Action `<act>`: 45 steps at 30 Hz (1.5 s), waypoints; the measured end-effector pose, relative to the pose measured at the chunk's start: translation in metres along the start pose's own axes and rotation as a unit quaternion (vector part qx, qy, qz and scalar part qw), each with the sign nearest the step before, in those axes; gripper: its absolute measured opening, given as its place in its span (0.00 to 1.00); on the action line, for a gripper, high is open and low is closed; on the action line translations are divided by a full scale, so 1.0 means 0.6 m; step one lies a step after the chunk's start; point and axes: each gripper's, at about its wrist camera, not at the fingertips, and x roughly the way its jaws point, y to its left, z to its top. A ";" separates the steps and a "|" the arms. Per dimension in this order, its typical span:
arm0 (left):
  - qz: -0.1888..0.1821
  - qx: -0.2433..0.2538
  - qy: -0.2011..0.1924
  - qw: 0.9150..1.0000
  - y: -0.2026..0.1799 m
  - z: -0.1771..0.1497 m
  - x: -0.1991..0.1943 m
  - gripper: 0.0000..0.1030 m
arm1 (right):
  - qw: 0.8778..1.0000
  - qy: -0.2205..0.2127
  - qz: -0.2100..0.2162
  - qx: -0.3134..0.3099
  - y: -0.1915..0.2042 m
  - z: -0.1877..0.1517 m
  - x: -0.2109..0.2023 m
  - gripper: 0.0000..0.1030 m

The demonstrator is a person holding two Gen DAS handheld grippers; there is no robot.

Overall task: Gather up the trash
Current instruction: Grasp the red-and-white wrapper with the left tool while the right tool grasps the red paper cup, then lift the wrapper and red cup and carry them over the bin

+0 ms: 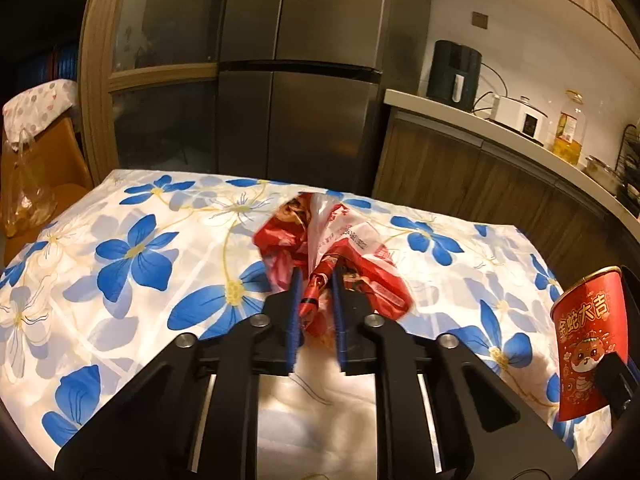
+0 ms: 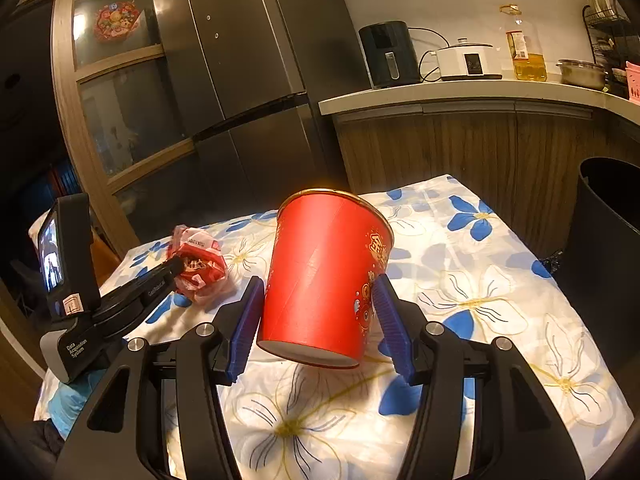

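At the far left a clear plastic bag sits on an orange chair, beside the table whose blue-flowered cloth fills the foreground. Over the cloth's middle, the left gripper is clenched on a crumpled red and white wrapper, its 2 blue pads pinching a twisted end while the rest of the wrapper bulges ahead of the tips (whether it touches the cloth is hard to tell). Further right, the right gripper grasps a red paper cup with gold print, pads pressed to either side; the cup is tilted and lifted off the cloth, its shadow below. Past the table's right edge stands a black bin, under the counter carrying a rice cooker and an oil bottle.
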 end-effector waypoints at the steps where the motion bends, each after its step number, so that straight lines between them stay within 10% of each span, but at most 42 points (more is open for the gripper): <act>1: -0.002 0.001 -0.002 1.000 -0.002 -0.001 -0.005 0.11 | 1.000 -0.001 0.000 0.000 -0.003 0.000 -0.004 0.54; 19: -0.047 0.025 -0.064 0.997 -0.113 -0.006 -0.162 0.10 | 0.998 -0.059 -0.010 0.006 -0.068 0.024 -0.123 0.54; 45: -0.254 0.121 -0.076 0.957 -0.612 -0.049 -0.206 0.10 | 0.968 -0.172 -0.170 0.066 -0.385 0.099 -0.292 0.54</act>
